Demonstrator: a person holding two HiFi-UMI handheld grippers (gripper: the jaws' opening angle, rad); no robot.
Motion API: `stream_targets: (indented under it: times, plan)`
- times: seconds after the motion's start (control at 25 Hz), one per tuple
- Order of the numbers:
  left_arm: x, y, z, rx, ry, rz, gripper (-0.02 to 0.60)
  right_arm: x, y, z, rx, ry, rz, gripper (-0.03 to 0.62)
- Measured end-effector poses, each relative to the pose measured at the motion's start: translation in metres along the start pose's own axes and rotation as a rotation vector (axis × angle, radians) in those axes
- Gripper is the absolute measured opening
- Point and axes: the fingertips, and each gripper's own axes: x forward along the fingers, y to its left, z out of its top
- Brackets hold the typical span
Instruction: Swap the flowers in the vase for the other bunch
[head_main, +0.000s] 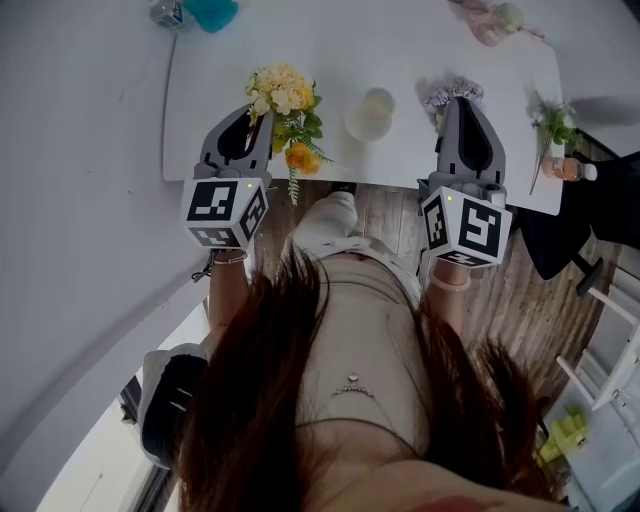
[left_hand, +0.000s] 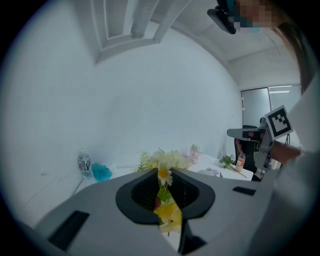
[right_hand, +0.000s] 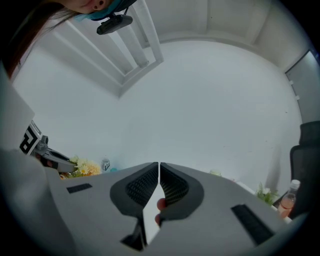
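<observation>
My left gripper (head_main: 258, 114) is shut on the stems of a yellow and cream flower bunch (head_main: 283, 98), held over the near left part of the white table (head_main: 210, 90). In the left gripper view the stems and a daisy (left_hand: 164, 176) run up between its closed jaws (left_hand: 165, 172). A pale round vase (head_main: 369, 114) stands between the two grippers, with no flowers showing in it. My right gripper (head_main: 459, 102) is shut with nothing between its jaws (right_hand: 159, 166). A small purple bunch (head_main: 450, 91) lies on the table just beyond its tip.
A water bottle (head_main: 166, 12) and a teal object (head_main: 211, 12) sit at the far left corner. A pink bunch (head_main: 490, 20) lies at the far right. A green sprig (head_main: 555, 124) and a small bottle (head_main: 570, 170) are at the right edge, beside a black chair (head_main: 560, 240).
</observation>
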Motion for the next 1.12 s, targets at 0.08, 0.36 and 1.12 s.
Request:
stream_targets:
  times: [0.08, 0.36, 1.12]
  plan:
    - [0.01, 0.006, 0.001, -0.008, -0.001, 0.006, 0.051, 0.006, -0.003, -0.002, -0.002, 0.008, -0.007, 0.029]
    - [0.042, 0.024, 0.004, -0.01, 0.002, 0.007, 0.051, 0.023, -0.011, -0.008, -0.012, 0.029, -0.027, 0.03]
    - [0.132, 0.046, -0.045, -0.04, 0.153, -0.036, 0.052, 0.058, -0.04, -0.032, -0.048, 0.117, -0.073, 0.029]
